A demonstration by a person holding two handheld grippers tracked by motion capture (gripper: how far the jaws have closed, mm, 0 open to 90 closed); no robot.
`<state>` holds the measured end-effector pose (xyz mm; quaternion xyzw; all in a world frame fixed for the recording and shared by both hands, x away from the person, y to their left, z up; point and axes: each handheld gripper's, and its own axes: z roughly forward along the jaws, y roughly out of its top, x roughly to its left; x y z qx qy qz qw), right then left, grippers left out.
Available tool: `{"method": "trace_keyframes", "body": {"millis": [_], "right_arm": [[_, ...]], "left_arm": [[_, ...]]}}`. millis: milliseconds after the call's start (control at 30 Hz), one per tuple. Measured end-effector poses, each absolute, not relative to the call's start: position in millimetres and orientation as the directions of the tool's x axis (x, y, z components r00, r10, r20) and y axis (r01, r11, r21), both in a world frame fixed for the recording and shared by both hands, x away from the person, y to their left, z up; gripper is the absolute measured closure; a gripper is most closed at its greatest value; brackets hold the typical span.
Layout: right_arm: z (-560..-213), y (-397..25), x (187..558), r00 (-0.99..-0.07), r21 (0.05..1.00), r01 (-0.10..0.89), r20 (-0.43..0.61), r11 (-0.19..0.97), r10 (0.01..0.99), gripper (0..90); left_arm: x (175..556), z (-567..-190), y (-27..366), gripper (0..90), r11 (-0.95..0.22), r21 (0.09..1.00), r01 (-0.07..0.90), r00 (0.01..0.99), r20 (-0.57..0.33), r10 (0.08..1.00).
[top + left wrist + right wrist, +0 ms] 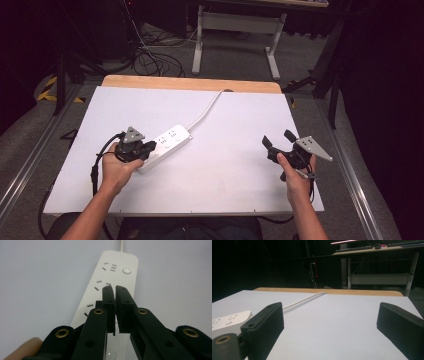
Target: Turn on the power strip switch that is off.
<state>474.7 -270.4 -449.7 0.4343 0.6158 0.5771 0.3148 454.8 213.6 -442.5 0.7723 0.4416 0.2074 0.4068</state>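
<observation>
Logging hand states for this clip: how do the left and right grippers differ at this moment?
The left gripper has its jaws nearly closed, a thin slit between them; the right gripper has its jaws spread wide. The left one sits over the white power strip, pointing down at its sockets; the right one is over bare table, well off to the strip's side. Both are black and hand-held.
</observation>
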Motion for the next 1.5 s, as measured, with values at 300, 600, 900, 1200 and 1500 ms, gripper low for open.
{"method": "trace_keyframes", "body": {"millis": [300, 600, 900, 1200, 1500], "right_arm": [[-450, -270, 475, -0.424, 0.984, 0.172, 0.114, -0.044, 0.898, 7.8], [-450, -270, 476, -0.425, 0.984, 0.173, 0.113, -0.042, 0.898, 7.9], [-450, -269, 477, -0.426, 0.984, 0.176, 0.11, -0.037, 0.898, 7.9], [-450, -269, 477, -0.429, 0.984, 0.176, 0.111, -0.037, 0.897, 8.0], [-450, -267, 478, -0.432, 0.984, 0.176, 0.111, -0.038, 0.895, 8.1]], "left_arm": [[445, -431, 230, 82.8, -0.162, 0.881, 0.444, 0.488, -0.086, 0.869], [434, -423, 249, 74.5, -0.09, 0.921, 0.38, 0.462, -0.104, 0.881], [428, -419, 255, 59.8, -0.077, 0.939, 0.334, 0.442, -0.084, 0.893], [423, -416, 264, 55.1, -0.046, 0.953, 0.299, 0.401, -0.082, 0.913], [415, -409, 274, 54.5, -0.011, 0.966, 0.259, 0.33, -0.078, 0.941]]}}
